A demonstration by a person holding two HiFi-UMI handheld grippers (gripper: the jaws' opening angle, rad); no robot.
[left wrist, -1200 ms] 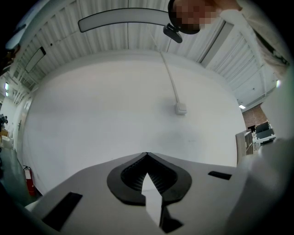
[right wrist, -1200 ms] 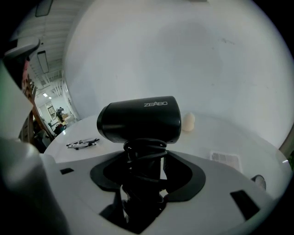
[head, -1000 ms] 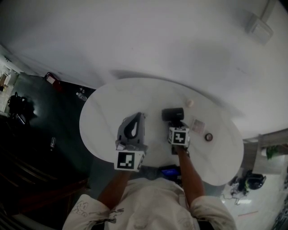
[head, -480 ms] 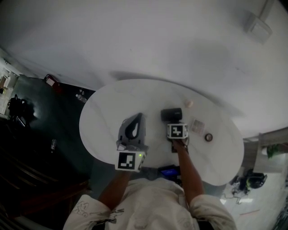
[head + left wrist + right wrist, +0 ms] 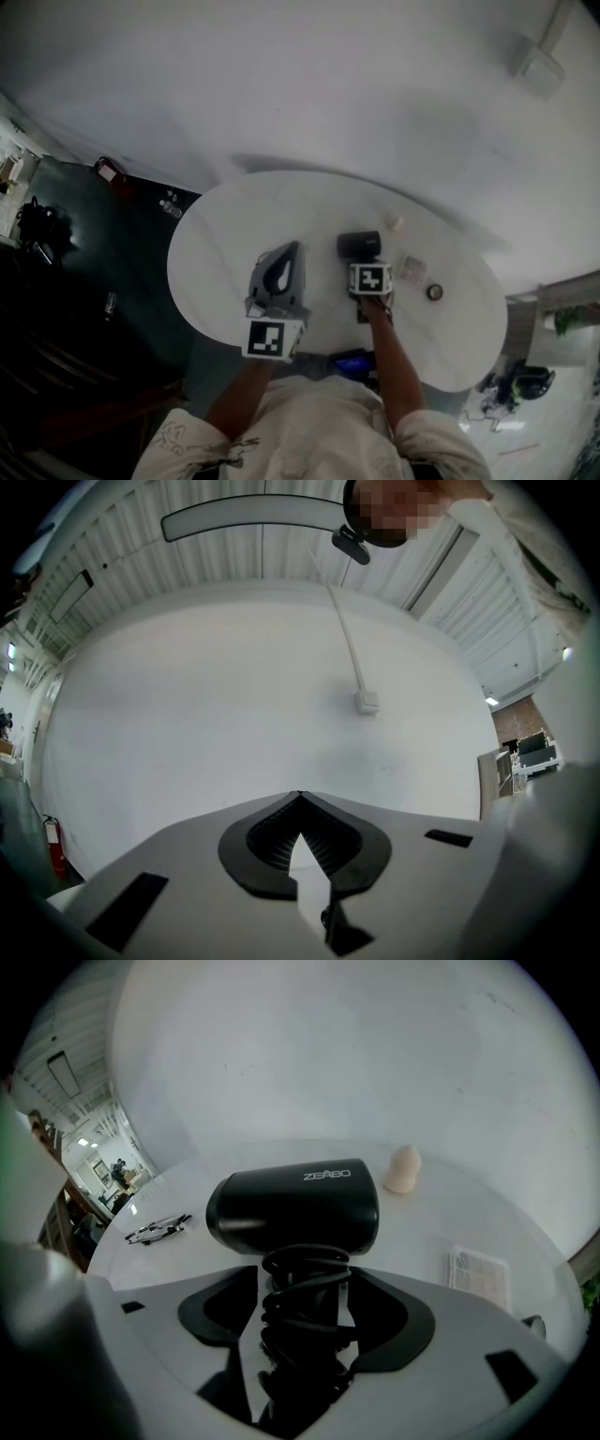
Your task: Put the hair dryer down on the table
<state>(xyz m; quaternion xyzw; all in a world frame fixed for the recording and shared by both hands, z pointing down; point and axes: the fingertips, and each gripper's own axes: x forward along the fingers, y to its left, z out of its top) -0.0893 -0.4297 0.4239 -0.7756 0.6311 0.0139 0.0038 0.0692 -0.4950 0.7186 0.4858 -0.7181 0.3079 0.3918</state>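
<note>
The black hair dryer (image 5: 295,1206) lies with its barrel crosswise on the white oval table (image 5: 234,234), a little right of the middle. Its handle, wound round with its own black cord, runs back toward the right gripper (image 5: 305,1288). That handle stands between the right jaws, which have just been opening. A pale sliver shows on either side of the cord, so the pads appear to have let go rather than to be pressing. The barrel looks to be resting on the tabletop, so I judge the setting-down all but done, with the release as the step in hand. The next move calls for drawing the right gripper back and up along the handle with the jaws wide, taking care that no pad snags a loop of cord and drags or rolls the dryer. The left gripper (image 5: 300,803) is held level over the left part of the table, its jaws closed tip to tip with nothing between them, and plays no part here. Around the dryer are a beige egg-shaped sponge (image 5: 404,1168) just beyond the barrel's right end, a pale flat gridded packet (image 5: 478,1277) to the right, and a pair of glasses (image 5: 157,1229) to the left. None touches the dryer, and none lies in the path of the retreat.
</note>
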